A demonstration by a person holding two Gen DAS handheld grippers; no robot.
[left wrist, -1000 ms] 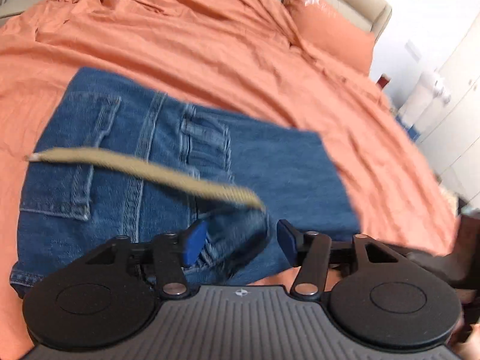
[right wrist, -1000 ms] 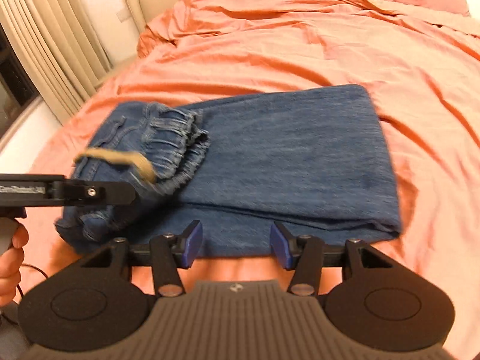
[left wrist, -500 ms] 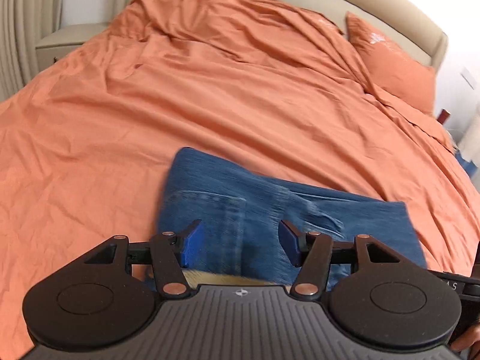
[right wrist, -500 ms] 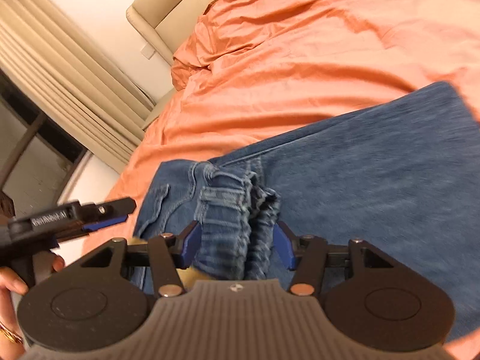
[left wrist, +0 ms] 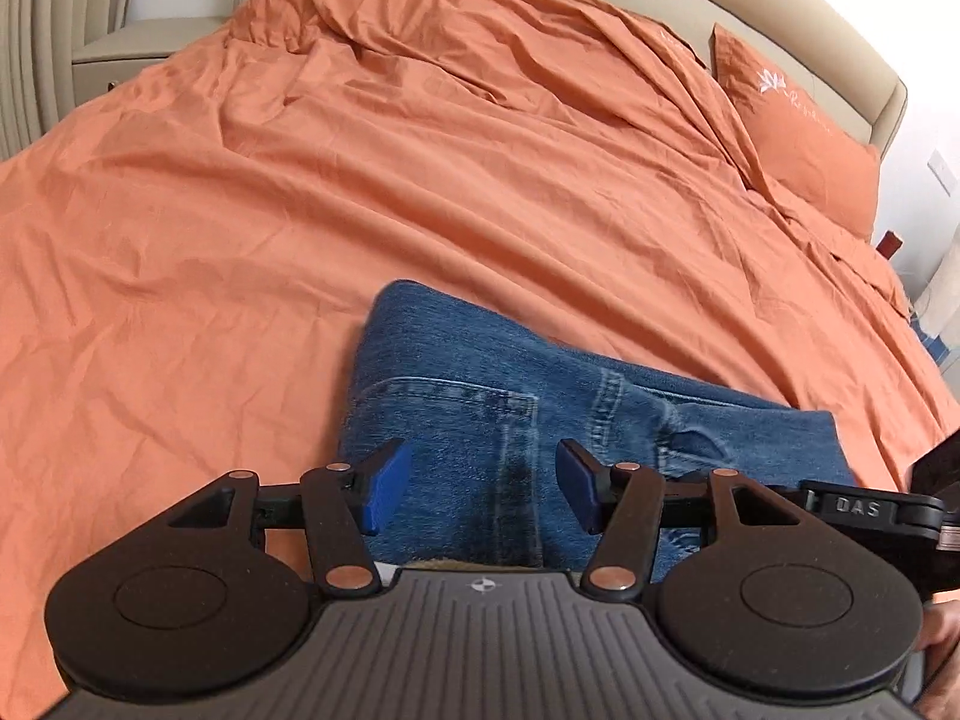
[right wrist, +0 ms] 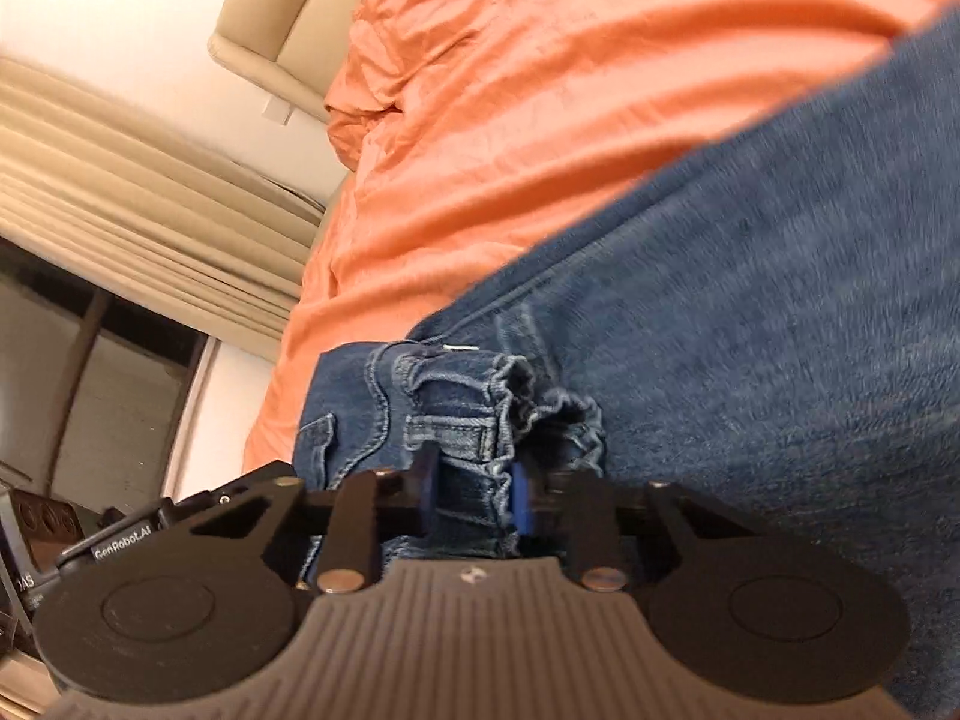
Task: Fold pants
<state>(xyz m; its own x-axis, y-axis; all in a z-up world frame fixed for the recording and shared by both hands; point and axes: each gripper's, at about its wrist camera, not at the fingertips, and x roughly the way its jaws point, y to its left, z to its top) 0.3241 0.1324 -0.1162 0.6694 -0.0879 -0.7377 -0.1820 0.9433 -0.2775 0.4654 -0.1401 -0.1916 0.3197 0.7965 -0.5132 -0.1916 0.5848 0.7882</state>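
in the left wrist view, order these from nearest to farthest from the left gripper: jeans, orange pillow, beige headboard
1. The jeans, directly under and just ahead of the open left gripper.
2. The orange pillow, far off to the upper right on the bed.
3. The beige headboard, behind the pillow along the top edge.
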